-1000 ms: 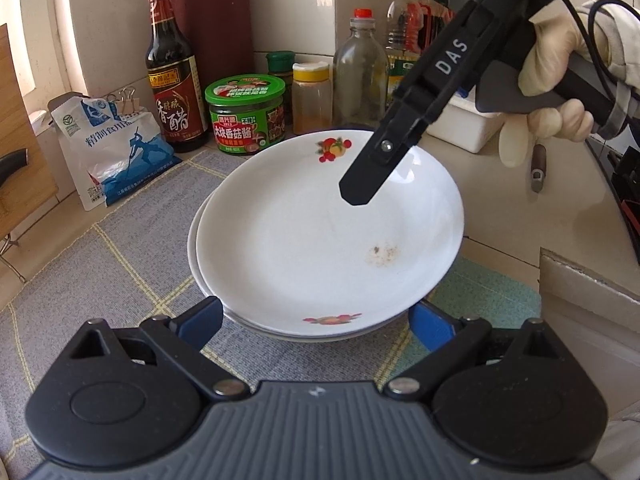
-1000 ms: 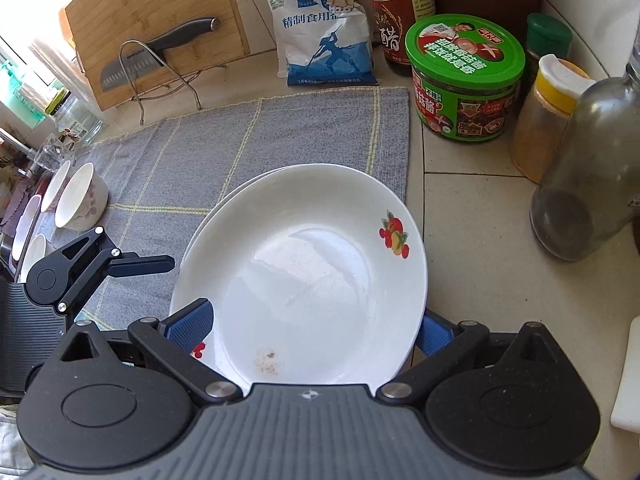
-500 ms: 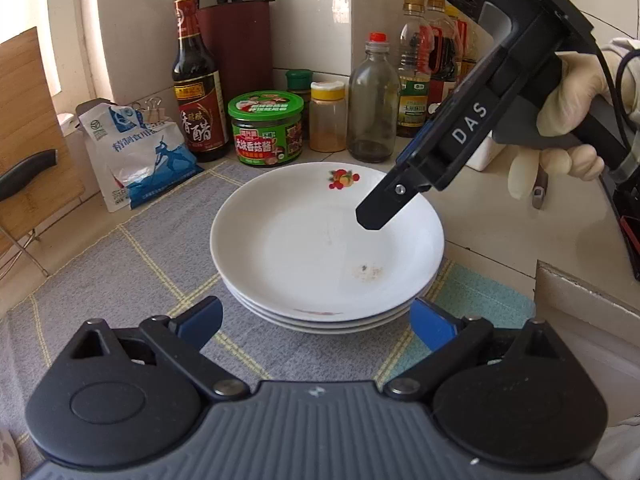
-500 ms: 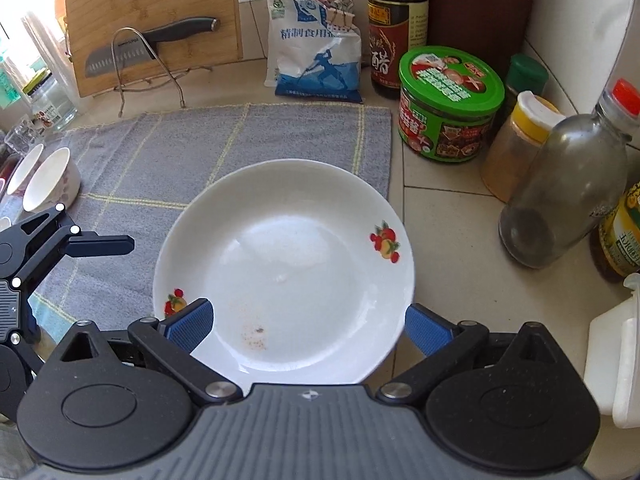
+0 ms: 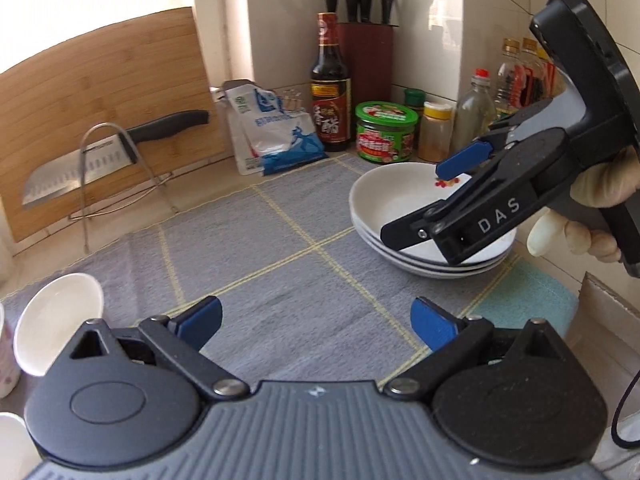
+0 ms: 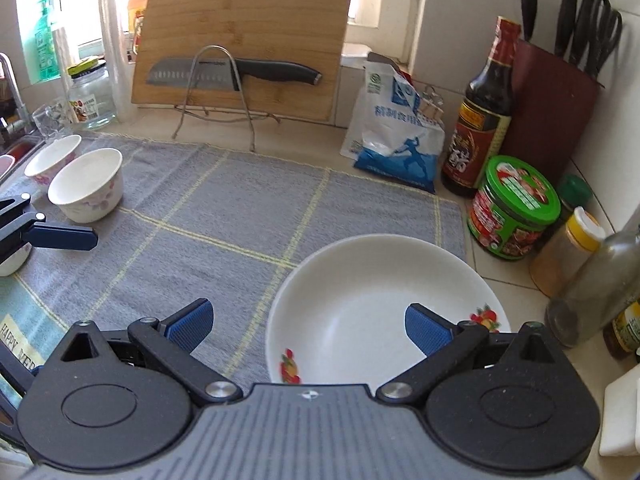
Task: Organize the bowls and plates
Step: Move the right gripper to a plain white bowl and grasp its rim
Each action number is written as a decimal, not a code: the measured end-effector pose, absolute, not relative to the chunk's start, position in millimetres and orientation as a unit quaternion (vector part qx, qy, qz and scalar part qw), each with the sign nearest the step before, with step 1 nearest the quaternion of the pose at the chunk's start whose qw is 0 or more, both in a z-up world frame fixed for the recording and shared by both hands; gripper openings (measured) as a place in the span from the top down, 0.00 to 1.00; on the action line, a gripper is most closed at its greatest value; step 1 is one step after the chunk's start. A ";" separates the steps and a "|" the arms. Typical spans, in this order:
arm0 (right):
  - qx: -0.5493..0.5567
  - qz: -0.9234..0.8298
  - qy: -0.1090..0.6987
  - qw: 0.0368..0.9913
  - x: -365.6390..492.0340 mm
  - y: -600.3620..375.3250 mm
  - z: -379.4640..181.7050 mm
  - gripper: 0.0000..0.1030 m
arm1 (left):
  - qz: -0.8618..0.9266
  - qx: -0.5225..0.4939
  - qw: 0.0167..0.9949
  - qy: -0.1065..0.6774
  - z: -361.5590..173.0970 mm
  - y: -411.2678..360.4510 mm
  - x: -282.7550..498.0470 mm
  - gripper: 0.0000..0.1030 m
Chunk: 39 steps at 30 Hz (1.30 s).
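Note:
A stack of white plates (image 5: 400,208) with fruit prints sits at the right end of the grey mat (image 5: 280,264); it also shows in the right wrist view (image 6: 360,304). My right gripper (image 6: 308,324) is open and empty, just above the stack's near edge; it appears in the left wrist view (image 5: 420,196). My left gripper (image 5: 316,320) is open and empty over the mat, well left of the stack. White bowls (image 6: 86,184) stand at the mat's left end, one showing in the left wrist view (image 5: 56,320).
A cutting board (image 6: 240,32) with a knife on a wire rack (image 6: 216,92) leans at the back. A salt bag (image 6: 396,136), dark sauce bottle (image 6: 480,120), green jar (image 6: 512,208), spice jars and knife block (image 6: 552,112) crowd the right corner.
Both grippers have pulled back and up from the plate stack. The left gripper has swung left, bringing the bowls into view. The top plate now rests flat on the stack.

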State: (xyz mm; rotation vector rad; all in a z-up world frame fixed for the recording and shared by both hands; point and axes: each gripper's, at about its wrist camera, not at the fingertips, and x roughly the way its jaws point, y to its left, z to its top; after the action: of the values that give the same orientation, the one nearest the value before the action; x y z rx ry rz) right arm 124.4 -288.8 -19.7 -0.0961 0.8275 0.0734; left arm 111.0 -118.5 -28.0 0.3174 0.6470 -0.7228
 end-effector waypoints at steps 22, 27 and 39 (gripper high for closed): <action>-0.122 0.299 0.353 0.878 166.0 -91.9 -1.2 0.00 | -0.119 0.103 0.930 0.333 -38.6 51.4 69.3 0.03; -0.119 0.354 0.349 0.859 175.9 -56.7 -5.6 0.00 | -0.098 0.101 0.928 0.346 -58.3 73.9 73.8 0.03; -0.106 0.393 0.408 0.817 220.4 -16.4 -39.2 0.16 | -0.115 0.112 0.925 0.345 -73.8 81.9 90.1 0.10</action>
State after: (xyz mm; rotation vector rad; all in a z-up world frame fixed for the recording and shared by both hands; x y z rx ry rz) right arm 220.4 -16.4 -39.2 -0.2264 0.8691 0.8373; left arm 90.1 81.9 -73.8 0.2293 0.7081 -0.2357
